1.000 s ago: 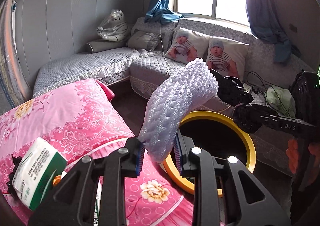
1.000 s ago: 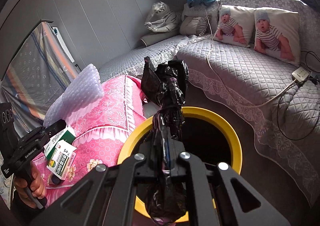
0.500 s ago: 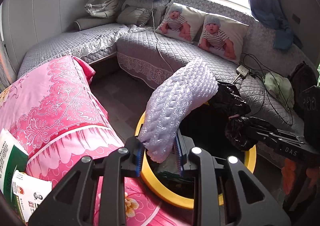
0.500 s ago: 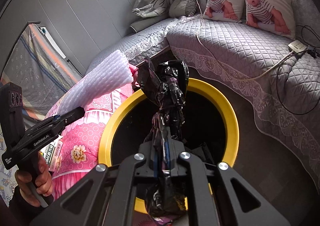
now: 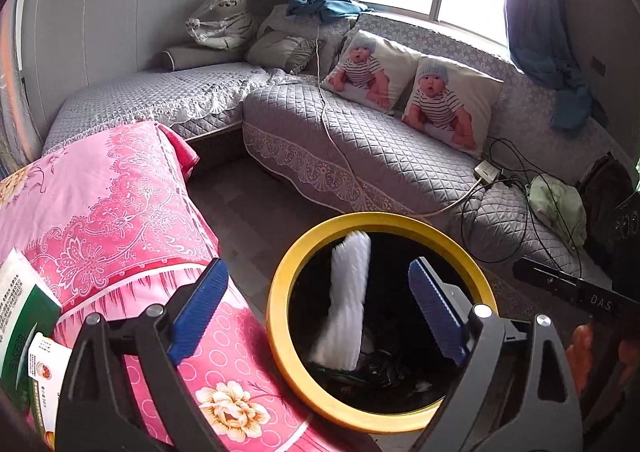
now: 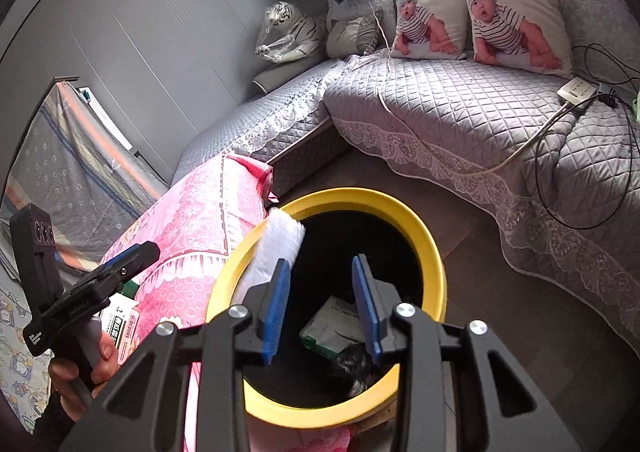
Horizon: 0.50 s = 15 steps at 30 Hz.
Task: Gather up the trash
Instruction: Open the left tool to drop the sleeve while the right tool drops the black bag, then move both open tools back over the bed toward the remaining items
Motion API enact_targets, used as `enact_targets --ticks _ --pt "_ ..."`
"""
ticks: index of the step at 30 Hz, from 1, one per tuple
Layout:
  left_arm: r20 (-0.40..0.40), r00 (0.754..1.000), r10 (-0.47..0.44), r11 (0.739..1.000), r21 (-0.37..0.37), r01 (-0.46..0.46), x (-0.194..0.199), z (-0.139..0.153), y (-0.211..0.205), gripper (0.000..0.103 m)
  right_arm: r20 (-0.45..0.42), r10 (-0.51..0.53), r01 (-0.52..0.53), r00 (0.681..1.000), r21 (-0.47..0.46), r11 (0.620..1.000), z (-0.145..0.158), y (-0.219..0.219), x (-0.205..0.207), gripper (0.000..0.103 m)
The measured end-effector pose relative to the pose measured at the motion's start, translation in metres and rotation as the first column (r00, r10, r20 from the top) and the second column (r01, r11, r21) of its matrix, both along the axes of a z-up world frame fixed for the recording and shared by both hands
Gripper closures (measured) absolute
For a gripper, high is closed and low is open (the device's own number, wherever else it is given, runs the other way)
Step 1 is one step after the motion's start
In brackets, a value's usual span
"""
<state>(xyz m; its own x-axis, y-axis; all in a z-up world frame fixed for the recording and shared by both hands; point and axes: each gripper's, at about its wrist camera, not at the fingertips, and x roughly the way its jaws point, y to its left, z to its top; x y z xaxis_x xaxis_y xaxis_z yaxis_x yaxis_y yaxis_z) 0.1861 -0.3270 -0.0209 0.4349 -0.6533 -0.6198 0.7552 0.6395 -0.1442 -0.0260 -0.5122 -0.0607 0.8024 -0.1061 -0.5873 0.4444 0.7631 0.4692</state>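
A yellow-rimmed black trash bin [image 5: 280, 316] [image 6: 434, 252] stands on the floor beside the pink bed. A white foam wrap [image 5: 346, 304] [image 6: 276, 248] is dropping into it, leaning on the inner wall, free of any finger. My left gripper [image 5: 316, 316] is open wide and empty above the bin. My right gripper [image 6: 322, 302] is open and empty over the bin. A black plastic bag [image 6: 354, 368] and a white-green packet [image 6: 334, 330] lie in the bin's bottom. The left gripper also shows in the right wrist view [image 6: 128, 256].
The pink floral bed cover [image 5: 100, 207] lies left of the bin, with green-white boxes [image 5: 24, 320] at its near edge. A grey quilted sofa [image 5: 360, 147] with two baby-print pillows and a power strip with cables [image 5: 488, 171] runs behind. Bare floor lies between bed and sofa.
Both grippers opened. The foam wrap left my left gripper and falls into the bin. The black bag left my right gripper and now lies in the bin.
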Motion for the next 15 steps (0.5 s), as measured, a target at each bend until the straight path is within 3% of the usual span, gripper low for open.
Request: enact_targets --ticks 6,10,15 --pt "-0.004 1.0 0.027 0.999 -0.037 -0.027 0.002 0.012 0.015 0.015 0.015 -0.002 0.002 1.0 -0.016 1.0 0.009 0.001 -0.005 0.071" --pt "0.008 0.999 0.042 0.998 -0.048 -0.042 0.005 0.024 0.038 0.015 0.017 0.056 -0.056 0.998 -0.035 0.998 0.013 0.015 0.003 0.071" --pt "0.041 0.995 0.092 0.994 -0.056 -0.09 0.008 0.04 0.099 0.012 0.014 0.201 -0.199 0.98 -0.067 0.978 0.02 0.055 0.023 0.056"
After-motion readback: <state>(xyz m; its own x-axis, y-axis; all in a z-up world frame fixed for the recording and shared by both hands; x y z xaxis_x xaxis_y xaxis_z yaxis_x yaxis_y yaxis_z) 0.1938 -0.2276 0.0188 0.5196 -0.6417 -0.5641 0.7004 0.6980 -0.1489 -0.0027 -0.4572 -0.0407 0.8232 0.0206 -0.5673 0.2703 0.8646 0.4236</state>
